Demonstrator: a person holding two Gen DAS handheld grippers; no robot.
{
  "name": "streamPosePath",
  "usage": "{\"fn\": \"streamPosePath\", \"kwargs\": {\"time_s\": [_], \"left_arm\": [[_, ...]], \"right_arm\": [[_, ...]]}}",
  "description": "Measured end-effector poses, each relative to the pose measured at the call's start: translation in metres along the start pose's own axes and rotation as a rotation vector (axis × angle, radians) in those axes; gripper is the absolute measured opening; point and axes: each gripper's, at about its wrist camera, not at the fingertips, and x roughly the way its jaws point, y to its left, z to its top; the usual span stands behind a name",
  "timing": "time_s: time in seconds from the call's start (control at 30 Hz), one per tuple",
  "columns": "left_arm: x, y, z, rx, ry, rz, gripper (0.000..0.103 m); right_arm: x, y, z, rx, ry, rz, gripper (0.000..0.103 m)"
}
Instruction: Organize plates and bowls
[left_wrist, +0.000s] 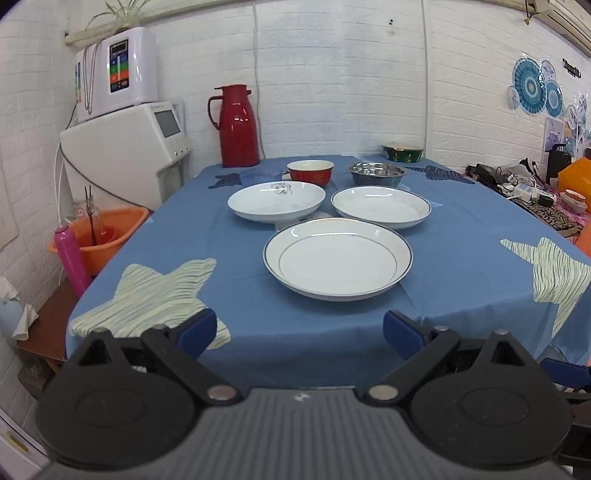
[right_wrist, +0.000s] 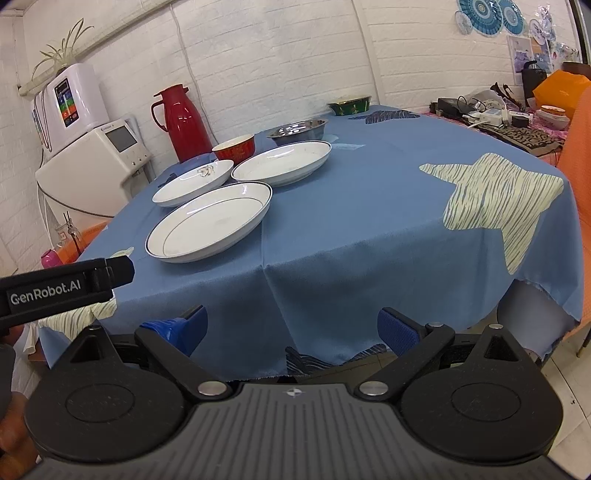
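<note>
Hovering off table (left_wrist: 461, 258) edge: left gripper (left_wrist: 300, 332) and right gripper (right_wrist: 291, 328), jaws wide, empty; three white plates (left_wrist: 338, 258) ahead, bowls (left_wrist: 311, 171) behind.

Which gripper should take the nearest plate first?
Probably left: the left gripper faces the nearest plate head-on, jaws open. For the right gripper, it sits off to the left.

One readable brand mark

In the right wrist view, white letters spell "GenRobot.AI" on the black body of the left claw (right_wrist: 62, 291), which juts in from the left edge. The white appliance (right_wrist: 122, 142) behind the desk carries a small line of print above its screen, too tiny to read; nothing else is legible.
</note>
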Motion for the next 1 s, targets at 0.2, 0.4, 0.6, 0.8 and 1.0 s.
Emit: {"fn": "streamPosePath", "kwargs": {"time_s": [0.2, 0.4, 0.6, 0.8, 1.0], "left_arm": [[0.001, -0.0029, -0.0022, 0.0, 0.002, -0.002, 0.096], [0.0014, -0.0001, -0.0019, 0.002, 0.002, 0.0, 0.096], [0.0011, -0.0012, -0.0012, 0.005, 0.0, 0.002, 0.096], [0.0012, -0.0017, -0.0012, 0.007, 0.001, 0.003, 0.096], [0.0016, -0.0025, -0.0017, 0.012, 0.002, 0.003, 0.096]], "right_arm": [[0.0011, 0.0011, -0.0007, -0.003, 0.007, 0.002, 0.086], [0.0021, 0.0012, -0.0014, -0.003, 0.012, 0.003, 0.086], [0.0033, 0.0017, -0.0019, -0.003, 0.02, 0.004, 0.086], [0.0044, 0.0012, -0.0018, -0.001, 0.024, 0.007, 0.086], [0.0053, 0.0013, -0.003, 0.001, 0.029, 0.009, 0.086]]}}
